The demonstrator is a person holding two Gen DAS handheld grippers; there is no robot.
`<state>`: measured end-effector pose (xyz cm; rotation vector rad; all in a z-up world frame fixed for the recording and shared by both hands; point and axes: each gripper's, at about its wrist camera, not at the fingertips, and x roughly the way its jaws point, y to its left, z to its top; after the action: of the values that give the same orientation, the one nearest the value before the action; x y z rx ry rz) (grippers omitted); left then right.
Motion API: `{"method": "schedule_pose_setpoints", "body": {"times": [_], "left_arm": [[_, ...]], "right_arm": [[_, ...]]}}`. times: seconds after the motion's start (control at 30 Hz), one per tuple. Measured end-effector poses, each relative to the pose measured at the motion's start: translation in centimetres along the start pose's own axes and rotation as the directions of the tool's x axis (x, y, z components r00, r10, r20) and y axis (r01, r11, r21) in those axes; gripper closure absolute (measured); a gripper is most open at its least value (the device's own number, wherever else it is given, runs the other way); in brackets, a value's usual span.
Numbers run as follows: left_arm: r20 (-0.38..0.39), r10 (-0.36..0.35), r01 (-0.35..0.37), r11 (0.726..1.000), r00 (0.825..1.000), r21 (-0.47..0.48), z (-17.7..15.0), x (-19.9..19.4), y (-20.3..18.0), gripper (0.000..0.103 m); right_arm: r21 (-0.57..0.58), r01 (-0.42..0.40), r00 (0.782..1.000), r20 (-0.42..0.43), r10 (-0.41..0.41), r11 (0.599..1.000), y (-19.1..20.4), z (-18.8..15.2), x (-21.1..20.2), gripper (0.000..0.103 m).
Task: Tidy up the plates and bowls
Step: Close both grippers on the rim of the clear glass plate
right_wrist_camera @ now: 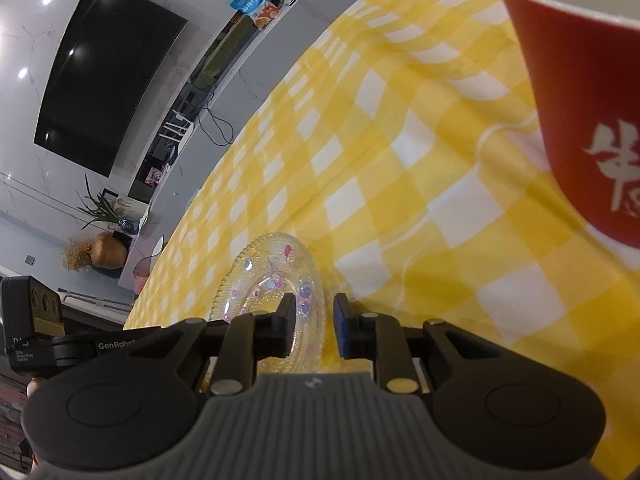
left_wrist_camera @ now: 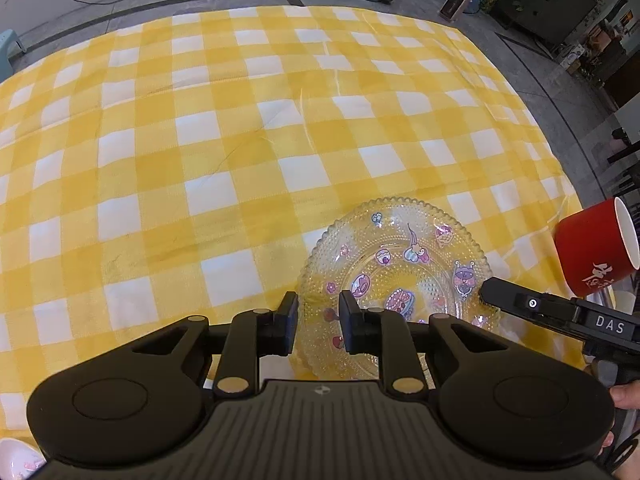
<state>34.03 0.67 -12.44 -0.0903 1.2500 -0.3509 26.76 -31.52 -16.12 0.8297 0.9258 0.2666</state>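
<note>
A clear glass plate [left_wrist_camera: 400, 264] with cartoon prints lies on the yellow checked tablecloth [left_wrist_camera: 200, 140]. My left gripper [left_wrist_camera: 318, 320] straddles the plate's near-left rim. One fingertip is outside the edge, the other over the plate, with only a narrow gap between them. In the right wrist view my right gripper [right_wrist_camera: 314, 322] straddles the right rim of the same plate [right_wrist_camera: 272, 276]. A thin slit shows between that rim and the outer pad. One finger of the right gripper [left_wrist_camera: 492, 290] also shows in the left wrist view, reaching in over the plate's right rim.
A red cup [left_wrist_camera: 592, 252] with white lettering stands close to the right of the plate, large in the right wrist view [right_wrist_camera: 580, 100]. A pink-patterned white dish [left_wrist_camera: 16, 460] peeks in at the near left corner. A hand [left_wrist_camera: 624, 396] holds the right gripper's handle.
</note>
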Motion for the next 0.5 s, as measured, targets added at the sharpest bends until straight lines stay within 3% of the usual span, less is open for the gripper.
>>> {"method": "schedule_pose_setpoints", "body": {"times": [0.07, 0.13, 0.17, 0.5], "left_arm": [[0.005, -0.003, 0.003, 1.0, 1.0, -0.002, -0.1, 0.0, 0.1, 0.08], [0.018, -0.004, 0.004, 1.0, 1.0, 0.009, -0.3, -0.1, 0.0, 0.08], [0.024, -0.005, 0.004, 1.0, 1.0, 0.01, -0.4, -0.1, 0.0, 0.081], [0.025, -0.049, 0.051, 0.992, 0.999, -0.117, -0.3, -0.1, 1.4, 0.087]], "right_arm": [[-0.003, -0.003, 1.0, 0.001, 0.003, 1.0, 0.3, -0.1, 0.2, 0.084], [-0.008, 0.007, 1.0, 0.006, -0.007, 1.0, 0.4, -0.1, 0.4, 0.091], [-0.014, 0.018, 1.0, 0.009, -0.018, 1.0, 0.4, -0.2, 0.6, 0.1], [0.034, 0.007, 1.0, -0.001, -0.007, 0.999, -0.2, 0.1, 0.6, 0.1]]}}
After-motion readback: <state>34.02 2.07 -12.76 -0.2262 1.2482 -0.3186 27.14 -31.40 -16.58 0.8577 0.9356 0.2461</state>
